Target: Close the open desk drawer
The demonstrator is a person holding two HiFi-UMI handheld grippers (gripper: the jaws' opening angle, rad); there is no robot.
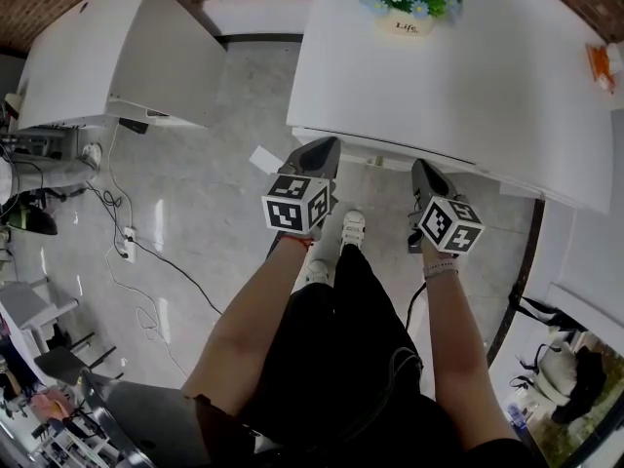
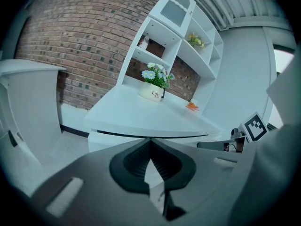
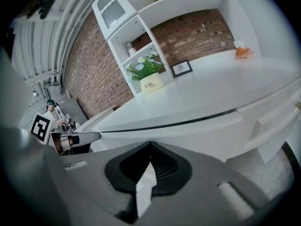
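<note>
The drawer (image 3: 197, 132) shows a plain white front, a dark seam above it. At twelve o'clock, the flowerpot (image 1: 408, 23) reads "Life". Left gripper (image 2: 150, 141) and right gripper (image 3: 149, 146) have jaws together, empty.

Red brick wall (image 2: 80, 36) behind a white shelf unit (image 3: 183, 1). Glossy grey tiled floor (image 1: 224, 164), with a power strip (image 1: 127, 245) lying on it. White tabletop (image 1: 468, 96) carries a flowerpot (image 1: 409, 19) and a small picture frame (image 3: 181, 68). Second white table (image 1: 97, 57) at left.
</note>
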